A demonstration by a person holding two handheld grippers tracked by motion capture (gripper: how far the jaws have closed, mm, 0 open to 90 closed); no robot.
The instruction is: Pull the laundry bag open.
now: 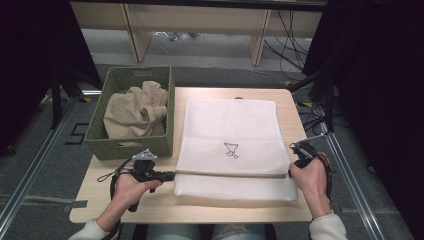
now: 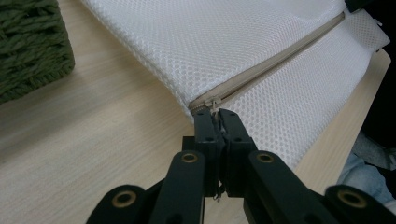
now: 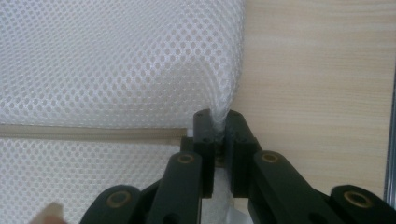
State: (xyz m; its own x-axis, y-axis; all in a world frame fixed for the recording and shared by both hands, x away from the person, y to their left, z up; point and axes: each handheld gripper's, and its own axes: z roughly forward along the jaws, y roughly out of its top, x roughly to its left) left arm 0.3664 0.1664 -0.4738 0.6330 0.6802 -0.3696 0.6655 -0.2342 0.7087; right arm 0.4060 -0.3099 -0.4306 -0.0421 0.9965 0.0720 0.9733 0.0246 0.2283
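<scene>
A white mesh laundry bag (image 1: 230, 125) lies flat on the wooden table (image 1: 150, 205), a small dark drawing on its middle. A beige zipper (image 1: 230, 174) runs across it near the front edge. My left gripper (image 1: 172, 175) is at the zipper's left end, and in the left gripper view it (image 2: 215, 116) is shut on the zipper pull (image 2: 215, 103) beside the closed zipper (image 2: 271, 67). At the bag's right edge, my right gripper (image 1: 291, 172) is shut on a pinch of mesh (image 3: 218, 116) just past the zipper's end (image 3: 93, 133).
A green woven basket (image 1: 135, 148) stands at the table's left and holds a crumpled beige garment (image 1: 135, 112). Bare tabletop lies in front of the bag and left of it. Cables and desk legs lie on the floor beyond the table.
</scene>
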